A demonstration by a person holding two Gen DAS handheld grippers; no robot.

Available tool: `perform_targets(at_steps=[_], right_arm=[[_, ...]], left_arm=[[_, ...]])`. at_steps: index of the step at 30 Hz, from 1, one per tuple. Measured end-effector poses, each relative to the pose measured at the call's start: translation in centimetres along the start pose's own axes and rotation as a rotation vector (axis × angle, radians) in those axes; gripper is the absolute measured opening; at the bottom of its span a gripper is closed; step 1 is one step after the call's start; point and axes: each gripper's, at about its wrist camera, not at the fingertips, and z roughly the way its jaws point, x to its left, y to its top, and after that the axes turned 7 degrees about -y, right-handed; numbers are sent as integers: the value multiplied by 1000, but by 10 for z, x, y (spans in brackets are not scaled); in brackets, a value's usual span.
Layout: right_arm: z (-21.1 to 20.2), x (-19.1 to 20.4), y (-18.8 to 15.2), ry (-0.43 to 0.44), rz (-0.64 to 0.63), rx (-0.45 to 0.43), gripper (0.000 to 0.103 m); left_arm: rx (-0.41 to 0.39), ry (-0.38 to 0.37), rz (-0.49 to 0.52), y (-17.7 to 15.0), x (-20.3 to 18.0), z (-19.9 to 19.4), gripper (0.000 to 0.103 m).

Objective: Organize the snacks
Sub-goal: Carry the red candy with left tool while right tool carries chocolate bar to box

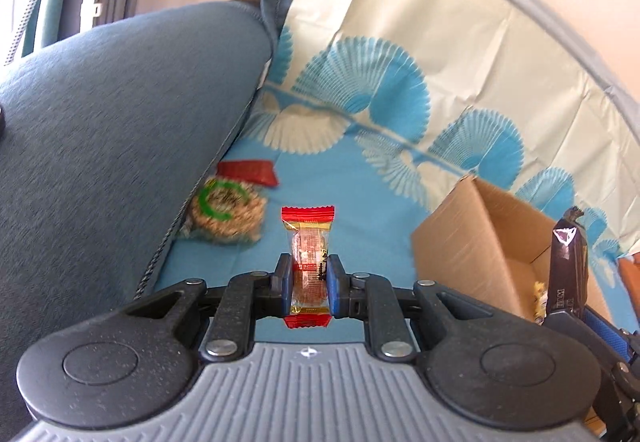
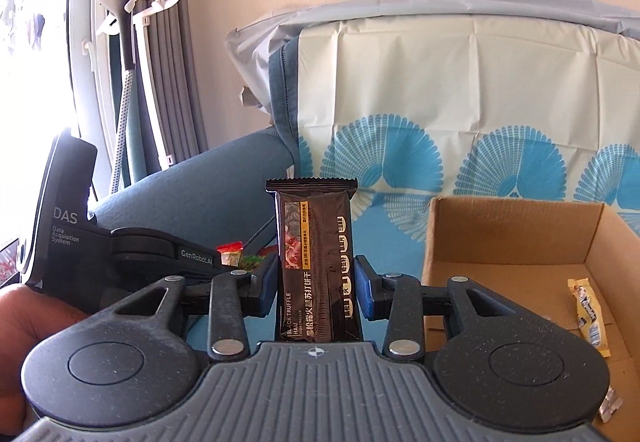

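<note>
- Sofa [image 1: 100, 114] of blue-grey woven fabric fills the left of the left wrist view, its rounded arm bulging over the seat; pale wall behind, grey curtains [image 2: 160, 74] and a bright window at the far left of the right wrist view.
- Cloth [image 1: 380, 90], thin and creased, cream with blue fan shapes, drapes the backrest and covers the seat.
- Cardboard box [image 2: 512, 234], brown, flaps open, sits on the cloth at the right; a yellow-white wrapped bar [image 2: 588, 316] lies on its floor.
- Right gripper [image 2: 316, 292] pinches a dark glossy cracker pack [image 2: 314, 262] upright between its blue pads, just left of the box.
- Round cereal cake [image 1: 226, 216] in clear wrap with a green ring lies against the sofa arm, a flat red packet [image 1: 250, 171] just behind it.
- Left gripper [image 1: 308, 284] is pressed tight on a small red-ended candy [image 1: 308, 262], clear-wrapped, held upright above the cloth.
- A hand [image 2: 36, 326] shows at the lower left of the right wrist view.
</note>
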Motion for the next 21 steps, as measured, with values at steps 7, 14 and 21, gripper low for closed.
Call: perform_targets(at_steps=[7, 14, 21], right_arm=[[-7, -21, 4, -22, 22, -26, 41], [-13, -46, 8, -59, 48, -47, 41], [-18, -73, 12, -113, 95, -66, 41]], left_arm=[[-49, -67, 9, 4, -21, -1, 19], [-97, -142, 47, 8, -53, -1, 19], [-151, -221, 137, 7, -92, -2, 19]])
